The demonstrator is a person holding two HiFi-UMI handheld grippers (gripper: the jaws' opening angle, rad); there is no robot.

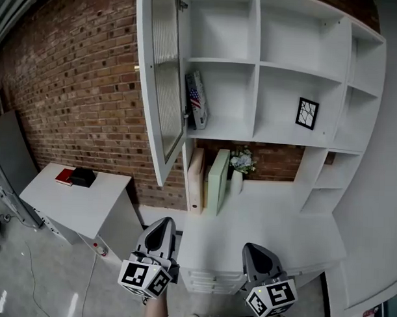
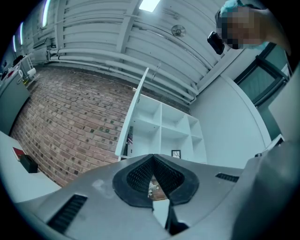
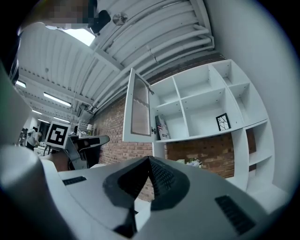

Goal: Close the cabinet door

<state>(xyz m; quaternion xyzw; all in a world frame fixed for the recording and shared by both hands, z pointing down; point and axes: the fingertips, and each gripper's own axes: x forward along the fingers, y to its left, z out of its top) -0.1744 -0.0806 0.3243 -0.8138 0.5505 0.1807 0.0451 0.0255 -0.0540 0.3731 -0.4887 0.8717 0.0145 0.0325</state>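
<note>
Cabinet door (image 1: 163, 82) is wide open
left gripper (image 1: 162, 226) and right gripper (image 1: 254, 251) both clenched empty, well below the door; arms mostly cropped off

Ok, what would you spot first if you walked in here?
The tall white cabinet door standing wide open at the left of the white shelves, beside a red brick wall. Then the black-framed picture alone in a cubby, and the left gripper and right gripper, both shut, low in front.
</note>
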